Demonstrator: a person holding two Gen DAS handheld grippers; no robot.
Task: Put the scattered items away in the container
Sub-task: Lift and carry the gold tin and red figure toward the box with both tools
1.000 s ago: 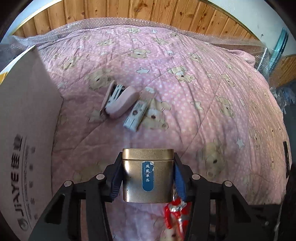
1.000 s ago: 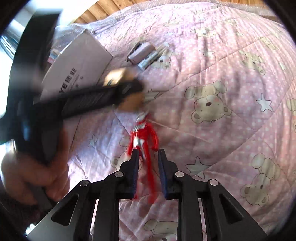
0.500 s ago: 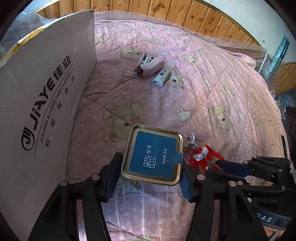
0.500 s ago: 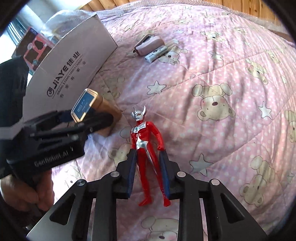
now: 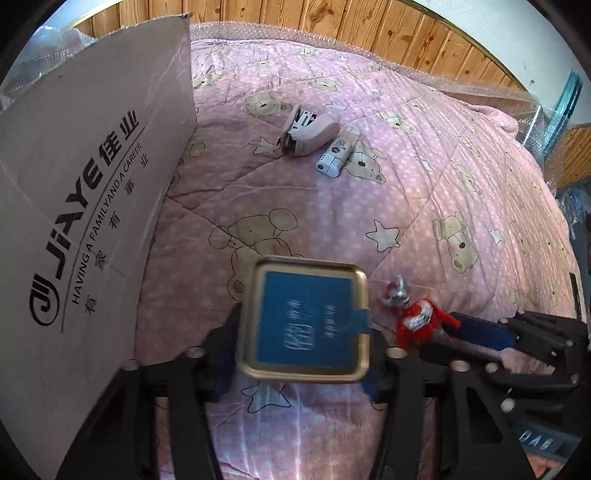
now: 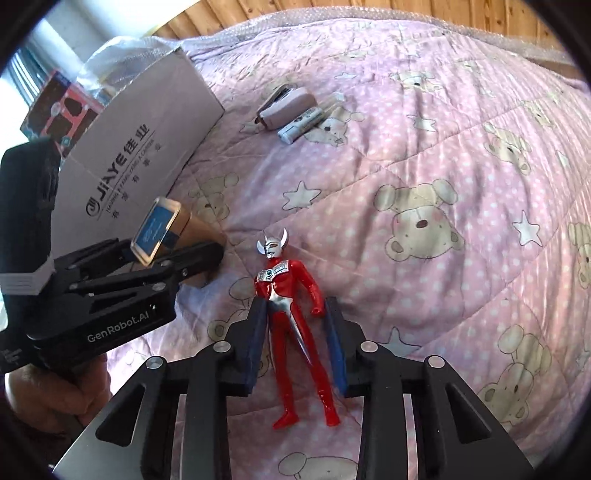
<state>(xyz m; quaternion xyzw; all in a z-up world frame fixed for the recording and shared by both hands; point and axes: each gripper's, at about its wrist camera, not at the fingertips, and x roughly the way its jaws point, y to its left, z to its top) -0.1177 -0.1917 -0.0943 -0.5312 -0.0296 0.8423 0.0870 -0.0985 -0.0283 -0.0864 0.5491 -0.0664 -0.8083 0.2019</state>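
Cardboard box [image 5: 92, 206]: grey-white carton with dark printed lettering, standing on the bed at the far left of both views; its printed side wall faces the cameras. In the right wrist view a red-and-black packet [image 6: 61, 107] and clear plastic wrap show above its rim.
Left tool [image 5: 303, 354]: clenched on the gold tin, one blue-padded finger on each side; in the right wrist view a hand [image 6: 55, 387] grips its black handle at lower left.
Gold tin [image 5: 304, 319]: square metal tin with a blue label on its lid, held in the left tool just beside the box wall, lid turned toward the left wrist camera; slightly blurred. Whether its base touches the quilt cannot be told.
Pink quilt [image 5: 424, 192]: polka-dot bed cover printed with bears and stars, carrying all loose items; wooden panelling [image 5: 369, 29] runs behind it.
Pink stapler [image 5: 308, 131]: lies on the quilt well beyond the tin, near the box's far corner.
White tube-shaped item [image 5: 338, 155]: lies just to the right of the stapler, close beside it; its kind cannot be read.
Red figure [image 6: 291, 314]: red-and-silver horned toy, lying face up on the quilt to the right of the tin, head pointing away from the right wrist camera.
Right tool [image 6: 297, 343]: released, its blue-padded fingers parted on either side of the figure's waist and thighs, with gaps visible on both sides.
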